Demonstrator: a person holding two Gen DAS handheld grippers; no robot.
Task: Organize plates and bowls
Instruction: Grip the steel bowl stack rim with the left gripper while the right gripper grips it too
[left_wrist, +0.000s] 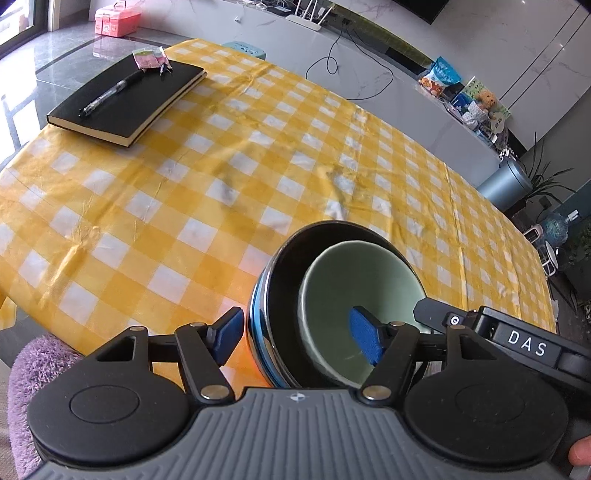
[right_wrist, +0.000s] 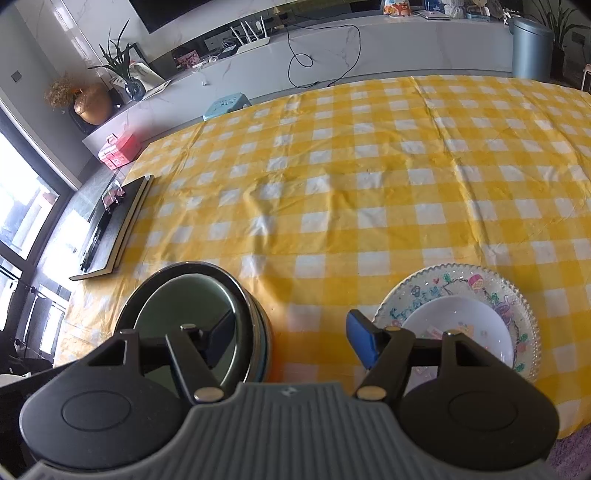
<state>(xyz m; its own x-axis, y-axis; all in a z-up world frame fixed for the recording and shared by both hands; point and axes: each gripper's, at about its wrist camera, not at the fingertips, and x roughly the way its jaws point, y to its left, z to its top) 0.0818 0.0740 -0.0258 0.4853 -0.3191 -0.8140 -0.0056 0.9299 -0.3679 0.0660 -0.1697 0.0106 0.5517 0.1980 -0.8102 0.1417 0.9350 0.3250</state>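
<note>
Bright daylight floods both views, coming from the windows (right_wrist: 22, 206) at the left edge of the right wrist view, which are blown out white. Glare streaks the glossy floor (left_wrist: 55, 70) at upper left. The checked tablecloth (left_wrist: 184, 192) looks slightly soft. Fisheye bending curves the edges, and the corners go black.

Yellow-checked table (right_wrist: 369, 206), black notebook (left_wrist: 127, 101), nested bowls (left_wrist: 295, 295), patterned plate (right_wrist: 517, 295)

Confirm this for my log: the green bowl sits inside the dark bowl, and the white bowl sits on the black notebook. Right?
Not quite. The white bowl sits on the patterned plate, as the right wrist view shows, not on the black notebook. The green bowl does sit inside the dark bowl.
</note>
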